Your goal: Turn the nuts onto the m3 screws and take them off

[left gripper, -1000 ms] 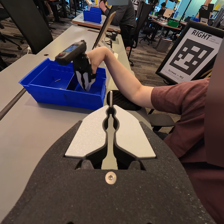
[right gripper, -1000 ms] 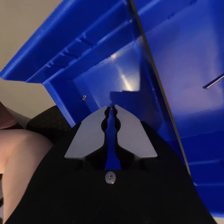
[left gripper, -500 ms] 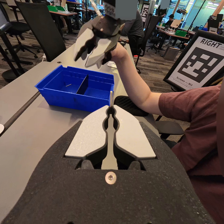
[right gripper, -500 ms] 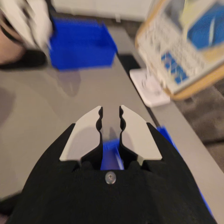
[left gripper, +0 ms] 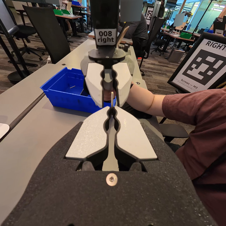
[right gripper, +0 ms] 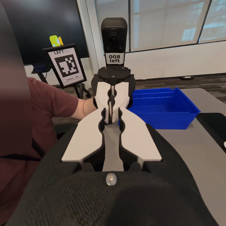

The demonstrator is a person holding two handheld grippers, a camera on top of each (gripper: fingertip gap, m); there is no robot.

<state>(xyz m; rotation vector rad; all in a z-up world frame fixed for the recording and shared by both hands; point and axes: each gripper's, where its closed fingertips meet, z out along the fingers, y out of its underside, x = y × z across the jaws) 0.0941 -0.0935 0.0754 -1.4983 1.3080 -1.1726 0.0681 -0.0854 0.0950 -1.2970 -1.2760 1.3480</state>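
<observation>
My left gripper (left gripper: pixel 111 108) is shut on a thin metal screw (left gripper: pixel 112 99) that sticks straight forward from its tips. It also shows in the right wrist view (right gripper: pixel 110 122), with the screw (right gripper: pixel 110 108) in it. My right gripper (right gripper: pixel 111 110) is open and faces the left one tip to tip. Its two fingers (left gripper: pixel 96 93) stand on either side of the screw's free end, and the pads do not touch it. I see nothing held between its pads. A blue bin (left gripper: pixel 68 97) stands on the grey table behind; another screw (left gripper: pixel 72 87) lies in it.
The blue bin also shows in the right wrist view (right gripper: pixel 165 110). A framed marker sign (left gripper: pixel 201 66) stands at the right, another sign (right gripper: pixel 68 66) at the left. A black wrist pad (left gripper: pixel 134 112) lies by the bin. A person's arm (left gripper: pixel 144 101) reaches across. My two grippers' fingertips are within a few centimetres of each other.
My right gripper rose out of the blue bin, swung round to face the left gripper and opened; its fingers now flank the screw. The left gripper stayed shut on the screw.
</observation>
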